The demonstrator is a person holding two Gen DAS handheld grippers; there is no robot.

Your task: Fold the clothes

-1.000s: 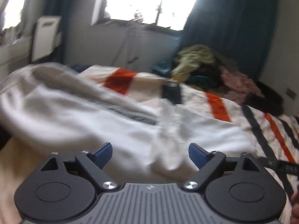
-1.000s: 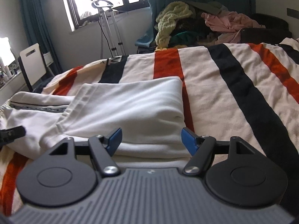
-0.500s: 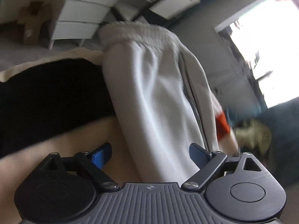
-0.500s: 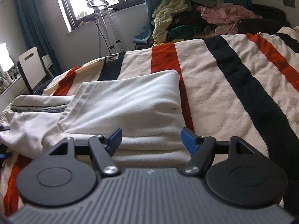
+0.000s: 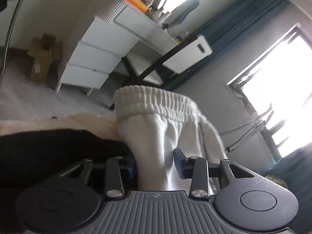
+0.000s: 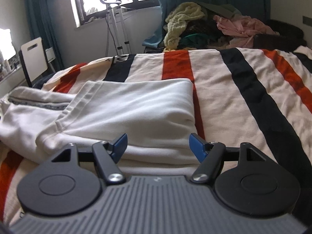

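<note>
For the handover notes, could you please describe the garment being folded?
On the cream bedspread with red and black stripes lies a white cotton garment, partly folded. Unlike the heaped coloured clothes behind, it has a gathered elastic waistband.

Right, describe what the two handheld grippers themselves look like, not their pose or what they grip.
Both match. The left gripper and right gripper each have a ribbed grey body with a small logo, two black round-lobed side plates, black link arms on silver pivot screws, and blue finger pads. No cables, hands or sleeves show.
</note>
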